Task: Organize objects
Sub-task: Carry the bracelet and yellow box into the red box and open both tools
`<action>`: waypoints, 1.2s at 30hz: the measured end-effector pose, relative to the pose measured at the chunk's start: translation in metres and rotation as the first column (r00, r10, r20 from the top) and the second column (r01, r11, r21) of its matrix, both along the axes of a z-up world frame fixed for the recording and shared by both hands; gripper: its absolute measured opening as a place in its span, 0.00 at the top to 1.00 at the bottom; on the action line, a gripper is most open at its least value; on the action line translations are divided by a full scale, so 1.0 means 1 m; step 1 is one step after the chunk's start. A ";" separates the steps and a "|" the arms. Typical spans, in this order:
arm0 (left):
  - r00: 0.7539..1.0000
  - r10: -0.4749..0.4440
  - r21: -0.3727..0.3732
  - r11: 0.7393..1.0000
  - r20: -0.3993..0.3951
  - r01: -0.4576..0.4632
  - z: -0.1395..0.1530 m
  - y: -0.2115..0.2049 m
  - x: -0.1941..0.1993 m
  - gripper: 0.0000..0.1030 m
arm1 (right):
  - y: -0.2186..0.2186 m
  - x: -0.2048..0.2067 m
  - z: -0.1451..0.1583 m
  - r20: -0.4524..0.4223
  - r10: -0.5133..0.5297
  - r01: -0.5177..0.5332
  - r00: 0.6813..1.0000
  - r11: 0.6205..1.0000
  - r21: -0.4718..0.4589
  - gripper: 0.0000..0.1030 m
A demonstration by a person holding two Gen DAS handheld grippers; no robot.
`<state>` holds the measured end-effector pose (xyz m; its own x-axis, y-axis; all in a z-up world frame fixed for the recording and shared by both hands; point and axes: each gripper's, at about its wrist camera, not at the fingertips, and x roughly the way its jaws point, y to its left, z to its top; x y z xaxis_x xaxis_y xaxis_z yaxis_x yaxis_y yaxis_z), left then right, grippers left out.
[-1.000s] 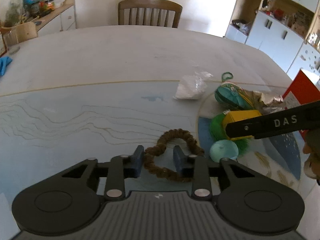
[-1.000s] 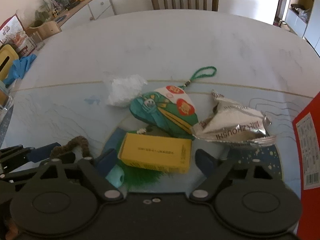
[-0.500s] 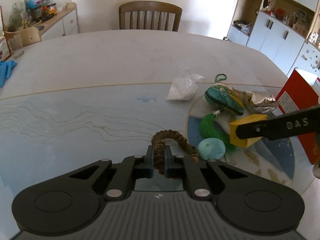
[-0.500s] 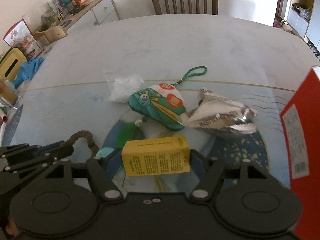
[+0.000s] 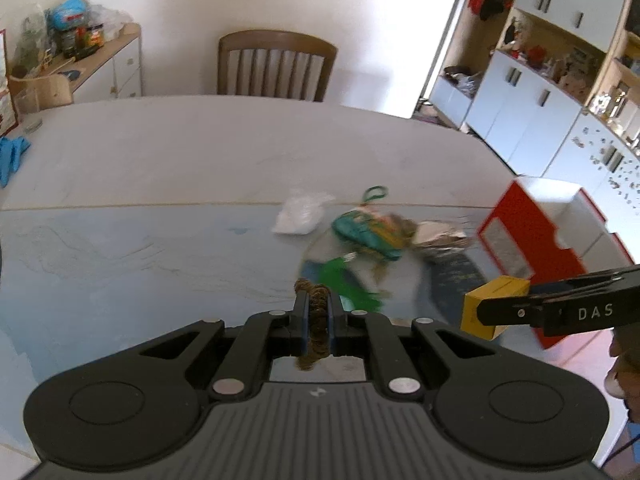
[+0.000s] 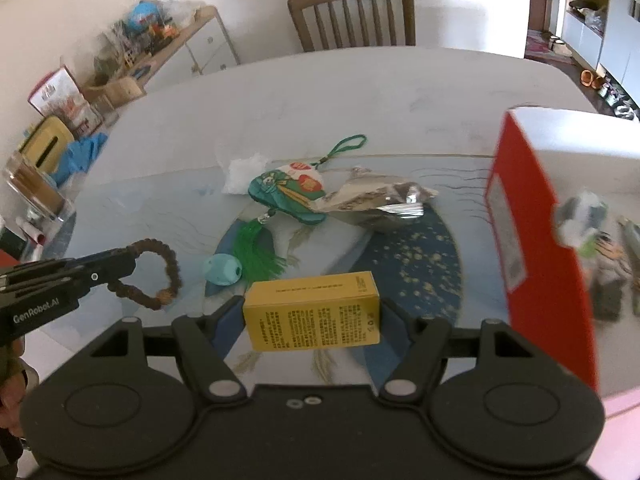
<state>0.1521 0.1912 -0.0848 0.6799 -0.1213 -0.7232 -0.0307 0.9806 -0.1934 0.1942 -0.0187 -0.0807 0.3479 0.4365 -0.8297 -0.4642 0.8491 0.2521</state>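
Note:
My left gripper (image 5: 317, 312) is shut on a brown bead bracelet (image 5: 316, 320) and holds it above the table; the bracelet loop also shows in the right wrist view (image 6: 158, 276). My right gripper (image 6: 311, 312) is shut on a yellow box (image 6: 314, 312), lifted above the table; the box also shows in the left wrist view (image 5: 490, 300). A red open box (image 6: 532, 240) stands at the right, with items inside. On the table lie a teal sachet with a green tassel (image 6: 288, 192), a silver foil bag (image 6: 380, 200) and a teal egg-shaped piece (image 6: 222, 270).
A white plastic bag (image 6: 244, 172) lies behind the sachet. A wooden chair (image 6: 352, 16) stands at the far side. A tissue box (image 6: 46, 148), a blue cloth (image 6: 82, 154) and a clear container (image 6: 32, 192) sit at the left edge. Cabinets (image 5: 532, 108) line the right wall.
My left gripper closed on the bracelet and lifted it off the table. My right gripper closed on the yellow box, lifted it and moved back toward the red box.

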 end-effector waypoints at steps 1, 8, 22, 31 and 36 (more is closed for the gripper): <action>1.000 -0.009 -0.005 1.000 0.002 0.009 0.005 -0.005 -0.001 0.92 | -0.005 -0.002 0.003 0.005 0.004 -0.004 1.000 1.000 0.006 0.32; 0.997 -0.078 -0.032 0.996 0.030 0.079 0.031 -0.043 -0.004 0.92 | -0.043 -0.016 0.027 0.066 -0.010 0.008 0.998 0.999 0.034 0.32; 0.972 -0.214 -0.010 0.976 0.093 0.216 0.061 -0.152 0.016 0.92 | -0.148 -0.005 0.047 0.125 -0.140 0.131 0.982 0.989 0.074 0.32; 0.948 -0.296 0.024 0.955 0.115 0.295 0.068 -0.227 0.039 0.92 | -0.217 0.013 0.042 0.128 -0.212 0.203 0.969 0.976 0.080 0.32; 0.934 -0.335 0.031 0.942 0.128 0.333 0.072 -0.265 0.062 0.92 | -0.245 0.024 0.038 0.132 -0.225 0.216 0.966 0.973 0.074 0.31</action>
<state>0.2145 -0.0737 -0.0126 0.6889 -0.3516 -0.6339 0.3236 0.9317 -0.1652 0.2181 -0.2634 -0.0428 0.5505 0.3827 -0.7420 -0.3009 0.9199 0.2513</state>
